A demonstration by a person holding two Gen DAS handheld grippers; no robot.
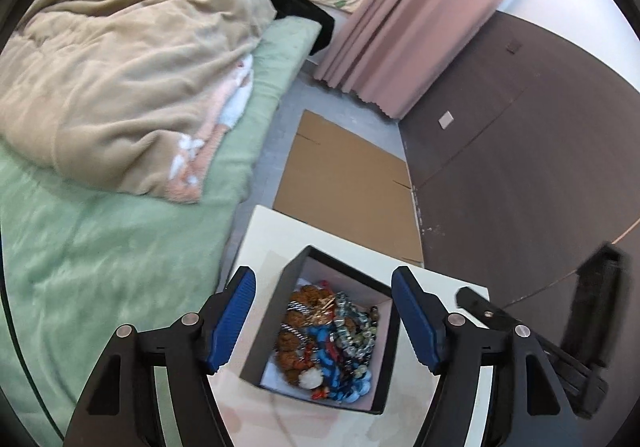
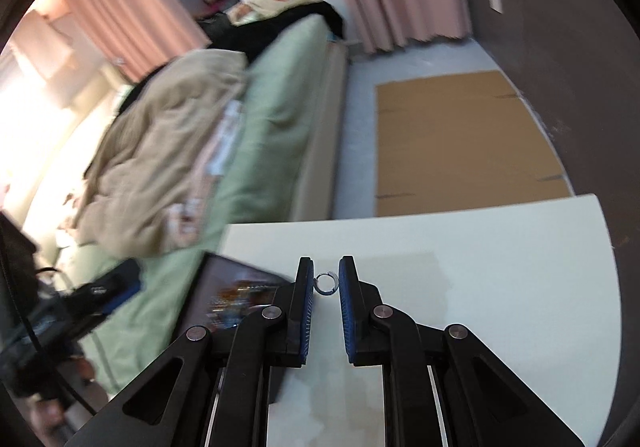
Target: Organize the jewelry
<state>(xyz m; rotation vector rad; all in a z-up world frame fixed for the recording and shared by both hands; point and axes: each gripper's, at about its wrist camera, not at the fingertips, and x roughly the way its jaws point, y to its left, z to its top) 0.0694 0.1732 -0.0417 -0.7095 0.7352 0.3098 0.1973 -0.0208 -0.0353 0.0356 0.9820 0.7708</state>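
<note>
Left hand-held gripper (image 1: pixel 324 317) spread wide, empty, above box (image 1: pixel 276 327) of jewelry (image 1: pixel 332 343) near the surface's (image 2: pixel 500 267) left edge by the bed (image 1: pixel 100 255). Right hand-held gripper (image 2: pixel 325 283) nearly closed, pinching ring (image 2: pixel 326 283) over bare surface.

Both grippers are the same build: matte black linkage arms with triangular cutouts and round silver pivot screws at the joints. Left gripper (image 1: pixel 324 315) has chunky black fingers lined with bright blue pads (image 1: pixel 236 321), smooth-looking and a bit curved. Right gripper (image 2: pixel 325 309) has the same blue pads (image 2: pixel 347 317), and you can see fine ribbing along their edges. Thin pale strips run down between the black arms on the right one.
</note>
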